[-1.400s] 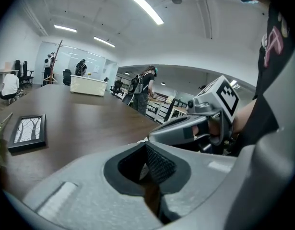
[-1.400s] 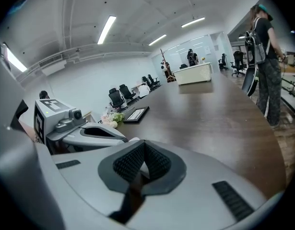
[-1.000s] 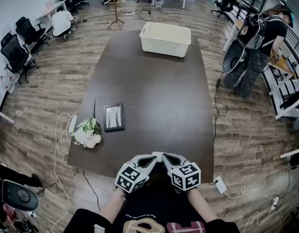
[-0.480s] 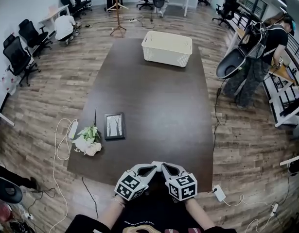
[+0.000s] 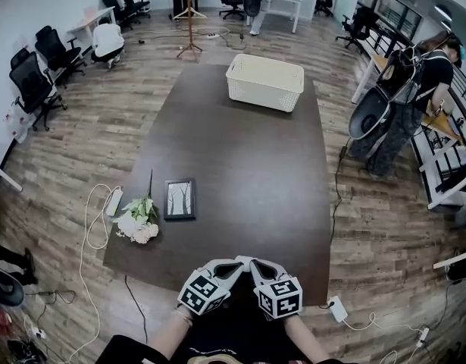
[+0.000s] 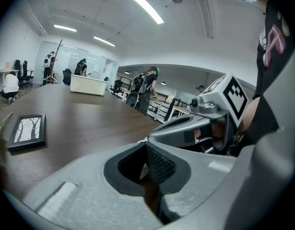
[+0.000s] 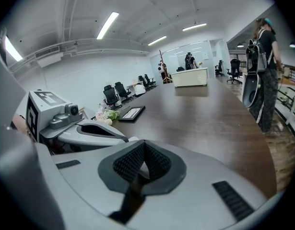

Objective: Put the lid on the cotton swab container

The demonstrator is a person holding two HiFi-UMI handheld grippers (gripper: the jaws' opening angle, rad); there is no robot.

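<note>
At the near edge of the table [image 5: 240, 150] in the head view, the left gripper [image 5: 239, 262] and right gripper [image 5: 257, 263] are held tip to tip, the forearms cut off below. A white basket [image 5: 264, 82] is set at the far end, its inside hidden — the cotton swab container and lid cannot be made out anywhere. In the left gripper view, the jaws are pressed together on nothing, and a picture frame [image 6: 26, 131] is seen at the left. In the right gripper view, the jaws are likewise closed and empty — the flowers [image 7: 105, 116] are small and partly hidden.
</note>
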